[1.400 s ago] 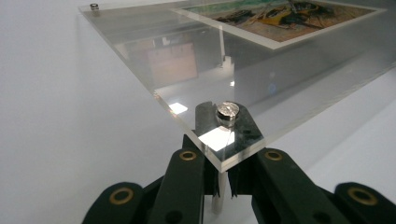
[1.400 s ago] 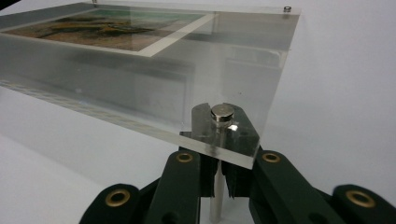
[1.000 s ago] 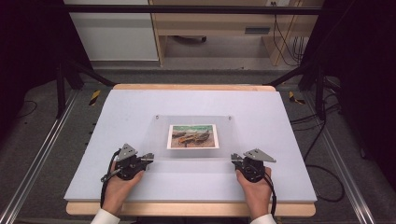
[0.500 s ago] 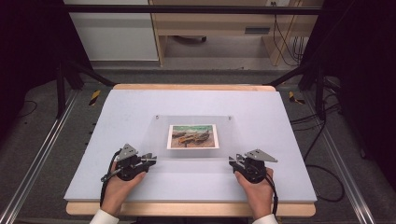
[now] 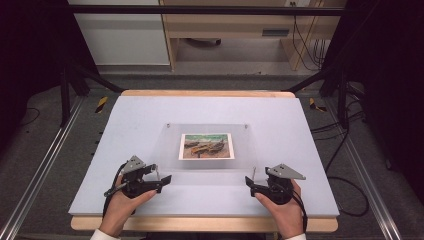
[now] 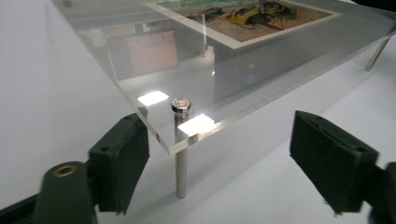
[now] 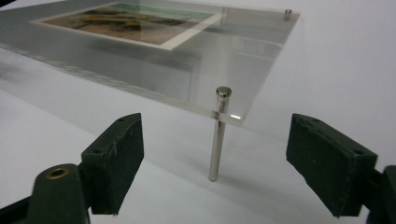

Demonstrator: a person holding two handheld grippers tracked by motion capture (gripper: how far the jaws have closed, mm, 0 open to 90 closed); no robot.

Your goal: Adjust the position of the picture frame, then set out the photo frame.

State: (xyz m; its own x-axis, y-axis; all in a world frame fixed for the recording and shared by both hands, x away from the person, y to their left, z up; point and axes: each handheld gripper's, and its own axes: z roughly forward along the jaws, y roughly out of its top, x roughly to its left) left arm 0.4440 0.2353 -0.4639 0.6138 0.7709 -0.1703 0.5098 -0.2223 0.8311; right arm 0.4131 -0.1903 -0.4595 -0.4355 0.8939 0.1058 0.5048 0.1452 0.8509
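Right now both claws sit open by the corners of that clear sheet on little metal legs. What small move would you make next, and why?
Probably ease both claws forward and close them on the corner posts. The left claw stands open with its post just ahead between the jaws, and the right claw frames its own post likewise. Neither touches the clear sheet yet.

The white table top (image 5: 150,120) is evenly bright while its surroundings are dark. The clear acrylic plate (image 6: 154,60) carries white glare patches. The near black jaws look blurred.
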